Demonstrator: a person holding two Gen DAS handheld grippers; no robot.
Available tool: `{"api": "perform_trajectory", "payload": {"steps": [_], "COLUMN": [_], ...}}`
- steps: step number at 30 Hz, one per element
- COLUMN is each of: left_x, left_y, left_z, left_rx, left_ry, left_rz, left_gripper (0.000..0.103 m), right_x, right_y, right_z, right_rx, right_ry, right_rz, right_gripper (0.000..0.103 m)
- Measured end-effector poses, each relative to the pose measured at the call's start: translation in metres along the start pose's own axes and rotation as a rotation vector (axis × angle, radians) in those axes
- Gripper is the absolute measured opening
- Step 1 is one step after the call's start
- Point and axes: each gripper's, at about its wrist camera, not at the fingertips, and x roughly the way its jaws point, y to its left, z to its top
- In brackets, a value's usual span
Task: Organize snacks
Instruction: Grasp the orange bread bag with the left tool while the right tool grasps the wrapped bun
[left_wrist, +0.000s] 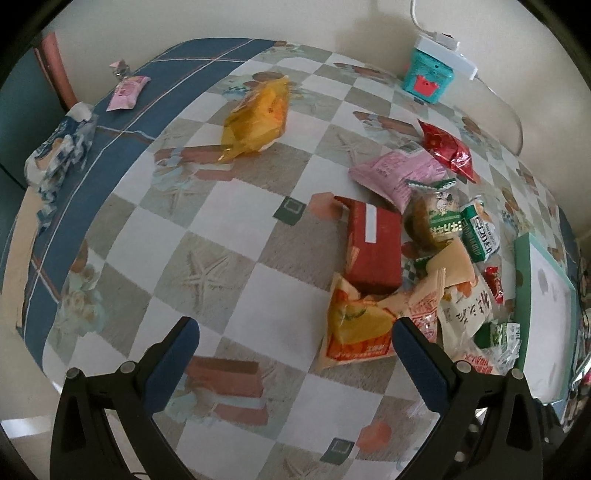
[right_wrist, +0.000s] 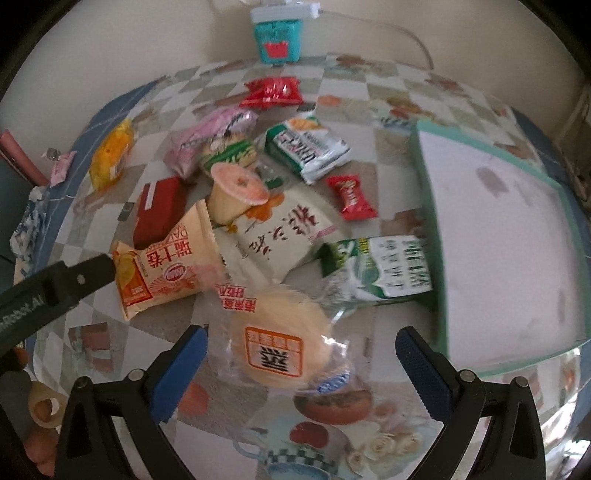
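1. Teal-rimmed tray (right_wrist: 424, 206) sits at the right of the bench (left_wrist: 236, 206), its white floor bare; nothing sorted into it as far as the views show.
2. Snack pile (right_wrist: 266, 206) lies loose just left of the tray: red box (left_wrist: 373, 245), pink packet (left_wrist: 395, 173), green-and-white packet (right_wrist: 376, 271) touching the tray's wall. Yellow bag (left_wrist: 258, 118) lies well apart, far left. Judged: task barely begun, nearly all left.
3. Right tongs (right_wrist: 301, 350) spread wide, holding nothing, hovering over the round pastry in clear wrap (right_wrist: 277, 343) at the pile's near edge.
4. Pastry is a disc, no clear long axis; its label reads upside down from the right wrist view, top toward the camera.
5. Left tongs (left_wrist: 295, 343) wide and empty, near the orange packet (left_wrist: 354, 332).
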Motion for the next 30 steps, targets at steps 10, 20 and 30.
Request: {"api": "perform_trajectory", "payload": {"steps": [10, 20, 30], "left_x": [0.014, 0.031, 0.033], "left_y": [-0.030, -0.056, -0.055], "left_z": [0.005, 0.003, 0.003], "left_rx": [0.063, 0.086, 0.046], "left_ry": [0.029, 0.075, 0.074], "left_rz": [-0.057, -0.048, -0.079], "left_gripper": [0.103, 0.103, 0.075], "right_x": [0.015, 0.008, 0.005], "right_y": [-0.012, -0.030, -0.036], "right_z": [0.002, 0.001, 0.000], "right_rx": [0.043, 0.102, 0.106], "right_ry": [0.042, 0.051, 0.050], "right_rz": [0.018, 0.100, 0.107], "right_gripper": [0.103, 0.079, 0.076]}}
